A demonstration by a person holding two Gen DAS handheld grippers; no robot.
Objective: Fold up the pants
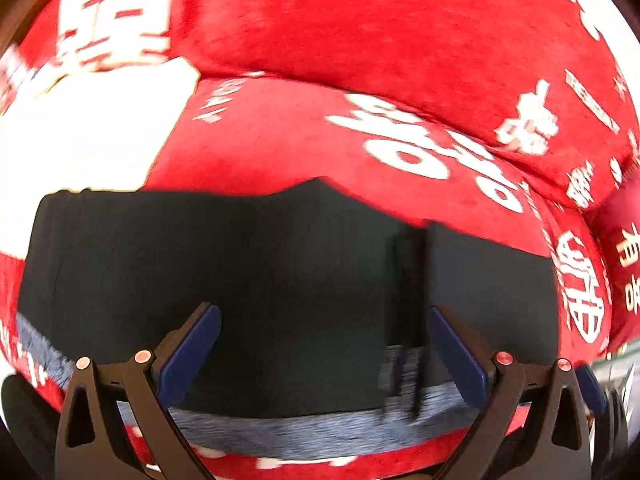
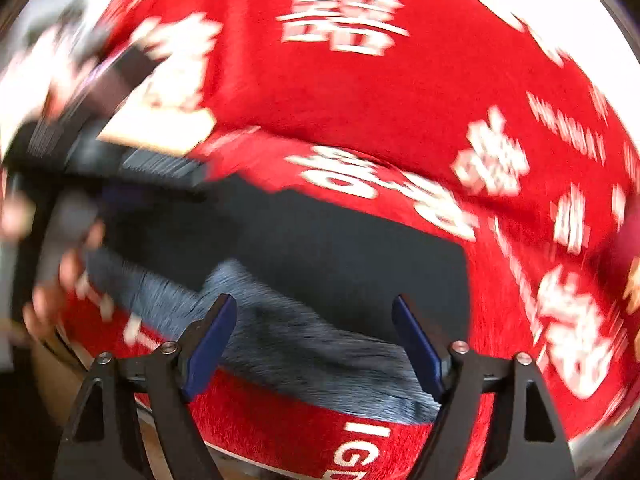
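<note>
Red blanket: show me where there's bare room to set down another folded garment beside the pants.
Free: the broad stretch of red blanket beyond the far edge of the dark pants, and the strip to their right. Crowded: the near edge, where the grey lining lies between the open right gripper and the open left gripper.

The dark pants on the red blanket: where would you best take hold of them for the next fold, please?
Probably the lighter fuzzy near edge of the pants, approached from the camera's side. It lies flat, exposed on the red blanket, just ahead of the open right gripper.
</note>
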